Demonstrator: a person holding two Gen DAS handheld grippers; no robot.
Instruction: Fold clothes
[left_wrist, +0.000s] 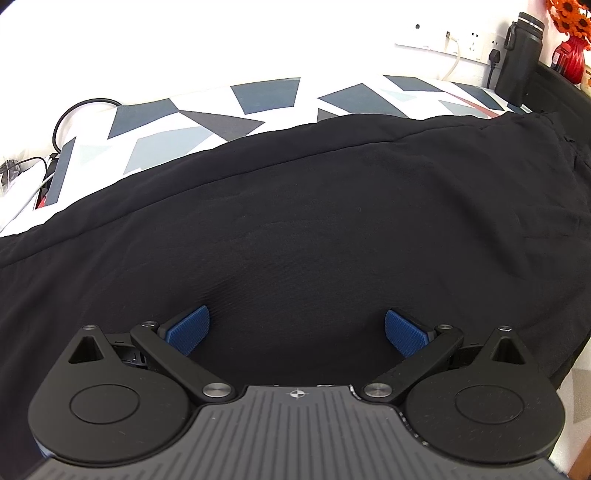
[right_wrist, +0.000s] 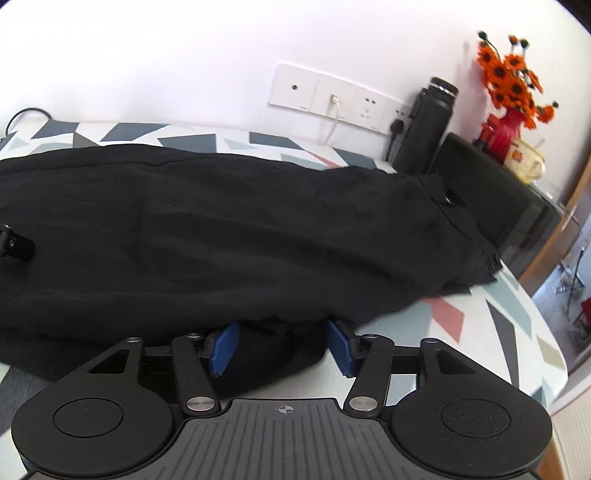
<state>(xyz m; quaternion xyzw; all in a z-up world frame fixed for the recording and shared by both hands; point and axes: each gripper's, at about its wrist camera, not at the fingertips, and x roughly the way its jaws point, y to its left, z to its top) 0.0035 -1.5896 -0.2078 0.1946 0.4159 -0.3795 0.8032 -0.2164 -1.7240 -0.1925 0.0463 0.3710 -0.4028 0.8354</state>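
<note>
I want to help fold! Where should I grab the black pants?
Probably pinch the near edge of the black pants, coming from the table's front side. There a fold of cloth already bulges between the right gripper's open blue pads, while the middle lies flat.

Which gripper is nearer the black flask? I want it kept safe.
Right. The right gripper is at the garment's near edge, toward the flask's end; the left gripper is farther along.

Left hand-held gripper, right hand-held gripper: matte black linkage arms, silver screws, ribbed grey plate with crosshair mark, textured blue pads just beyond that plate.
</note>
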